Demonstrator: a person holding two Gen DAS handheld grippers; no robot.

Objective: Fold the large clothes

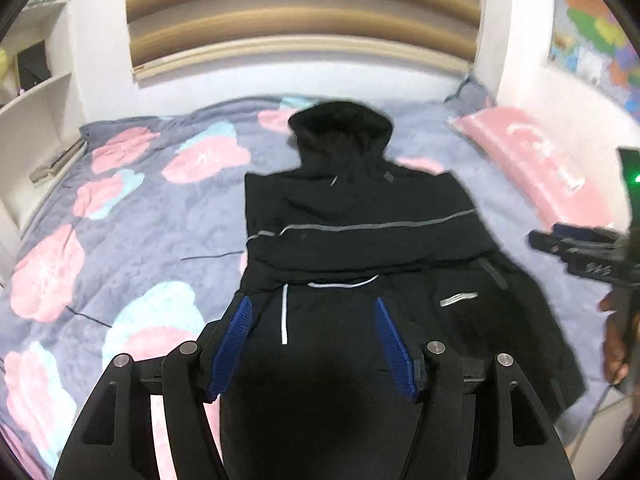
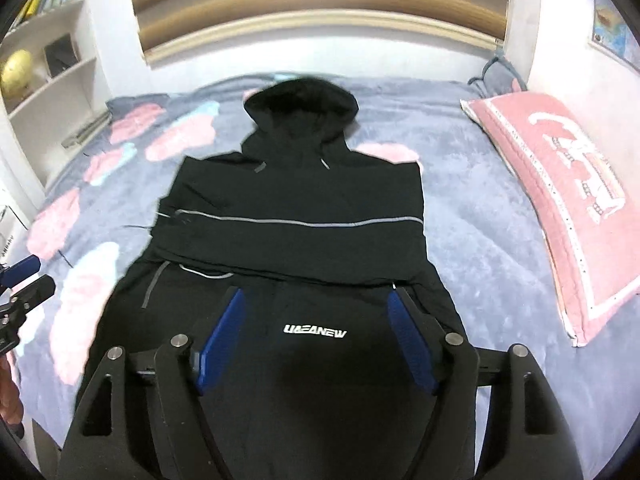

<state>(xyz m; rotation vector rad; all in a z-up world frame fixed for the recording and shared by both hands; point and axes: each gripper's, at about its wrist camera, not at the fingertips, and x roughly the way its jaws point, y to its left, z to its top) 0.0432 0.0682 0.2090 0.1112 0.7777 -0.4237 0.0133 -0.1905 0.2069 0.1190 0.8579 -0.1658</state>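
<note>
**Item: black hooded jacket, part folded, on the bed**

Location. The black hooded jacket (image 2: 296, 216) lies flat on my bedspread (image 2: 472, 208), the grey one with pink and pale-blue blotches. Hood (image 2: 300, 104) points to the far side, toward the blind (image 2: 320, 4); hem runs near, under my tools. A pink pillow (image 2: 560, 216) sits to the right, apart from the jacket. White shelves (image 2: 52, 76) stand far left.

Condition. Both sleeves appear folded in across the chest, forming a dark band with a thin grey stripe (image 2: 300, 222) running left to right. The sides look squared off. The lower body, bearing the white logo (image 2: 315, 332), lies unfolded.

Tools. My left gripper (image 1: 312, 340) hangs over the near left part of the jacket, blue pads (image 1: 236, 344) spread wide, nothing between them. My right gripper (image 2: 316, 340) hangs over the logo area, likewise spread and empty.

Progress. I judge roughly half done: sleeves in, body laid straight. Remaining: bring the hem up toward the shoulders, tuck the hood, flatten.
</note>
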